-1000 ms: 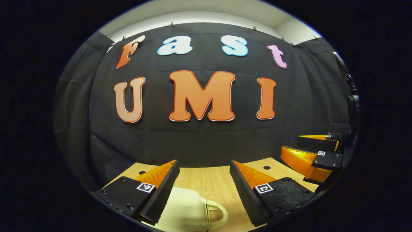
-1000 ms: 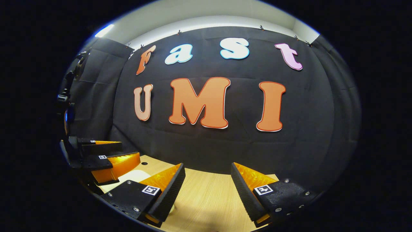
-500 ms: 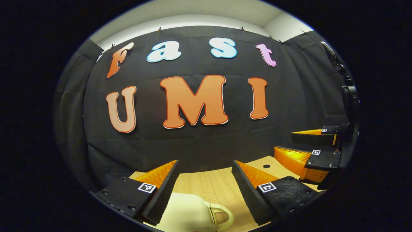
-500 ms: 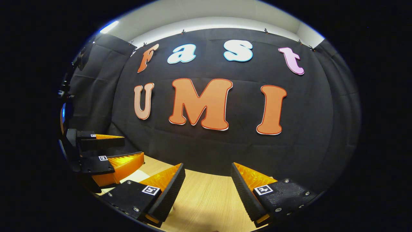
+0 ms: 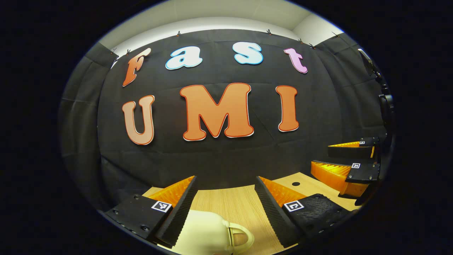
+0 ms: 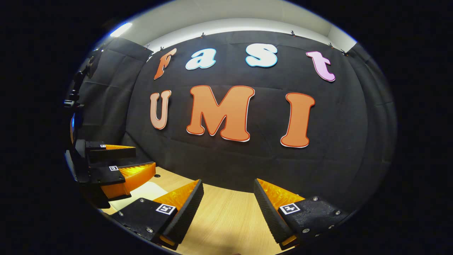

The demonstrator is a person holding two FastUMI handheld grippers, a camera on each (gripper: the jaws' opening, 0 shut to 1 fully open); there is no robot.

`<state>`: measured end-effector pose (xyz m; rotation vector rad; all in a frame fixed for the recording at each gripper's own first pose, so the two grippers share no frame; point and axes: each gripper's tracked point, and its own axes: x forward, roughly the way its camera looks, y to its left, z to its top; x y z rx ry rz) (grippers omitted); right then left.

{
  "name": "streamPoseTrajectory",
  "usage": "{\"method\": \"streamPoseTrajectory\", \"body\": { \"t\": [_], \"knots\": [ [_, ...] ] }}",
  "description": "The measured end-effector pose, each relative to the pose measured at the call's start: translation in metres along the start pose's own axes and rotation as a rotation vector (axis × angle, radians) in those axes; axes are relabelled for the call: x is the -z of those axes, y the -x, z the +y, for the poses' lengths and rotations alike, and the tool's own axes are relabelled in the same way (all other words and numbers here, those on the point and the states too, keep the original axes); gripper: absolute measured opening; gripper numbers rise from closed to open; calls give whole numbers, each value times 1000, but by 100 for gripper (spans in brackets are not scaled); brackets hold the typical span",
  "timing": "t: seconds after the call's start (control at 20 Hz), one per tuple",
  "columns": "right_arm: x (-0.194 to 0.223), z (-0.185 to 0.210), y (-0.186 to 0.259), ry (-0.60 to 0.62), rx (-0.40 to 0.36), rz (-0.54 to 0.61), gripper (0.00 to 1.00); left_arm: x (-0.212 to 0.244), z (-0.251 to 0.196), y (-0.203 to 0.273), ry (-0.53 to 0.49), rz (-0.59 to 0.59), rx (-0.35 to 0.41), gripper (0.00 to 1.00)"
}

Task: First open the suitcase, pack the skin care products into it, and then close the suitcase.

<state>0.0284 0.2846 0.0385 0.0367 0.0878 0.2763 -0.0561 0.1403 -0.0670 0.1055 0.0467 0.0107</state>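
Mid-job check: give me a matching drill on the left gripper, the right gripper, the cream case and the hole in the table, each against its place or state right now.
Things:
1. left gripper
2. right gripper
3. cream case
4. round hole

Places or states:
A. lies on the table, handle showing
B. jaws open, with just the table's wood between them
C. a dark spot in the table, far from the camera
D. jaws open above the cream case

Pairs: 1-D; 2-B; 3-A; 4-C
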Motion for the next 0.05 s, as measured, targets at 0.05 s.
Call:
{"method": "streamPoseTrajectory", "body": {
  "t": [0.05],
  "knots": [
    [2,-4,2,3,-1,2,91,2,-1,0,-1,1,-9,99]
  ]
}}
